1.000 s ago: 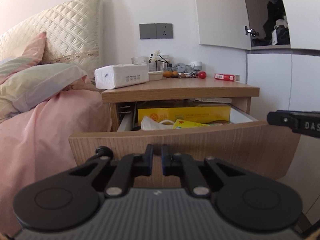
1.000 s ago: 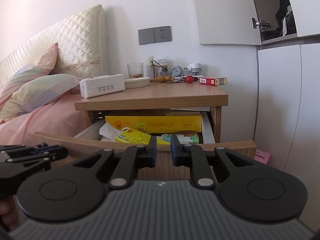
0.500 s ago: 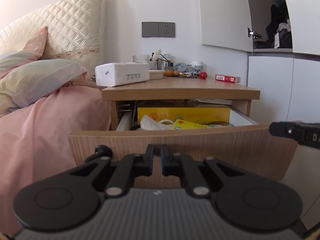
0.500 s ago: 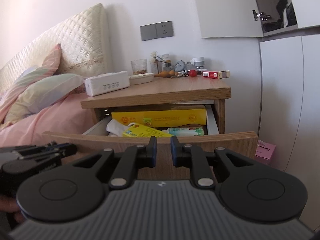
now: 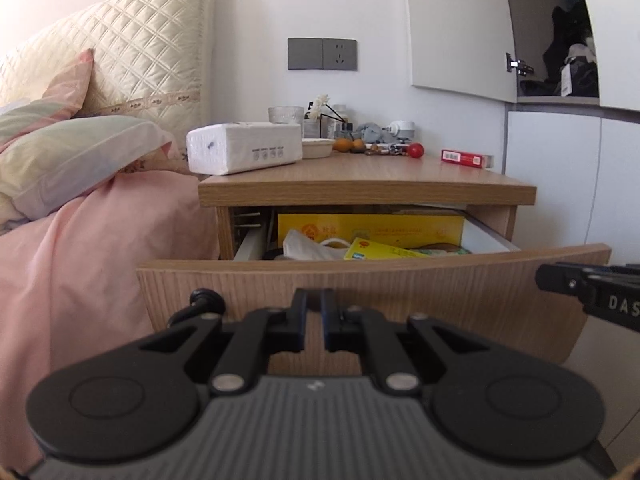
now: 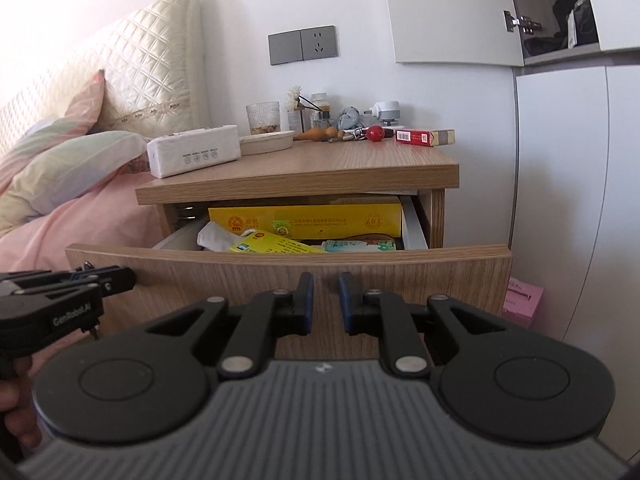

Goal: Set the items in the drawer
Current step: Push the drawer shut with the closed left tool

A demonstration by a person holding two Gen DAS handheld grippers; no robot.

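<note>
The wooden nightstand's drawer [image 5: 372,280] [image 6: 280,268] stands pulled open, holding a long yellow box [image 6: 304,222], a yellow packet [image 6: 276,246] and a white cloth [image 5: 308,246]. On the nightstand top lie a white tissue pack [image 5: 244,148] [image 6: 194,150], a red cigarette box [image 5: 466,158] [image 6: 424,137], a red ball [image 6: 375,133] and small clutter. My left gripper [image 5: 314,304] is nearly shut and empty, in front of the drawer front. My right gripper [image 6: 324,292] is slightly apart and empty, also before the drawer front.
A bed with pink cover [image 5: 80,232] and pillows [image 5: 72,152] lies to the left. White cabinets [image 6: 576,184] stand to the right, with a pink box [image 6: 522,306] on the floor. A glass [image 6: 263,118] and shallow dish [image 6: 266,142] sit at the nightstand's back.
Both grippers have risen a little and drawn slightly back from the drawer. The right one has swung so the nightstand top shows more. Neither has taken anything.
</note>
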